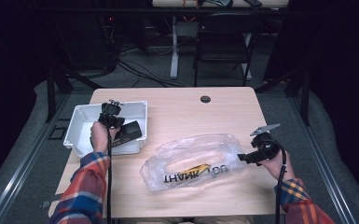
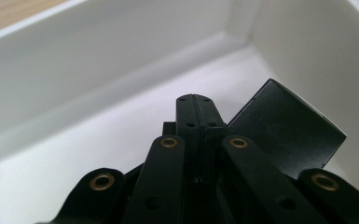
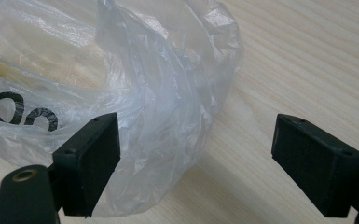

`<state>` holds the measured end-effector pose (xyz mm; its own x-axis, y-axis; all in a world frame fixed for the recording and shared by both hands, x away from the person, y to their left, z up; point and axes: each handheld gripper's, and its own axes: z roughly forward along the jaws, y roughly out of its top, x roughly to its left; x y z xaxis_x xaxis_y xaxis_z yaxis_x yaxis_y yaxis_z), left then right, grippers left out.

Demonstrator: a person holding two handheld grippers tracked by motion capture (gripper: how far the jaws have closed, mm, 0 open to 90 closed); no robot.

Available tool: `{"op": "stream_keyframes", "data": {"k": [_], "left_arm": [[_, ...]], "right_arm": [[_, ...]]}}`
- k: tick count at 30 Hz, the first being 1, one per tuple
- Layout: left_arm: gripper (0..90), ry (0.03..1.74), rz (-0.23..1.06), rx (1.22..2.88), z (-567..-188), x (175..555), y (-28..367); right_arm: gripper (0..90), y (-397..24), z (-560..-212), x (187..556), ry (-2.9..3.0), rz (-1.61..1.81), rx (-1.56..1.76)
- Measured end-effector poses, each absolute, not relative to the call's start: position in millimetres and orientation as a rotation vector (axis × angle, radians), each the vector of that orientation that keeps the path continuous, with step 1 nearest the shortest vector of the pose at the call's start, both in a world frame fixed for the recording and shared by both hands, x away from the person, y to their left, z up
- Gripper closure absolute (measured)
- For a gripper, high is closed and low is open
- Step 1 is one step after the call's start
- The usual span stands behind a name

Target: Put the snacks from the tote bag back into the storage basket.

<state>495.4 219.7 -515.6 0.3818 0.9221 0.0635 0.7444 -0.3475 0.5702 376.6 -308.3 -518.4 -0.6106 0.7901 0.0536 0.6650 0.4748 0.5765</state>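
Left gripper (image 2: 196, 105) down in the white bin (image 1: 81, 116) with jaws pressed together on nothing, black box (image 2: 286, 128) just beside them, leaning on the wall; right gripper (image 3: 196, 158) spread wide at the bag (image 3: 135, 84) edge on the bench (image 1: 191, 102).

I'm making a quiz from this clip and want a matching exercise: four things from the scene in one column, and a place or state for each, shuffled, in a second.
Things:
1. left tool
2. right tool
3. black box
4. plastic bag

Places or states:
A. lies crumpled on the wooden table, printed with black letters
B. jaws pressed together with nothing between them
C. jaws wide apart, with the bag's edge by one of them
D. rests inside the white bin

Pairs: 1-B, 2-C, 3-D, 4-A
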Motion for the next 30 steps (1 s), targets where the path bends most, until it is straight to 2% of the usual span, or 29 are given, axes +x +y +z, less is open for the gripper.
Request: {"op": "stream_keyframes", "data": {"k": [10,30], "left_arm": [[90.0,1.429,0.459,2.226,-520,498,214],[90.0,1.382,0.436,2.273,-519,489,210]], "right_arm": [[14.7,-310,-517,376,2.492,0.839,1.257],[14.7,-310,-517,376,2.49,0.835,1.257]]}}
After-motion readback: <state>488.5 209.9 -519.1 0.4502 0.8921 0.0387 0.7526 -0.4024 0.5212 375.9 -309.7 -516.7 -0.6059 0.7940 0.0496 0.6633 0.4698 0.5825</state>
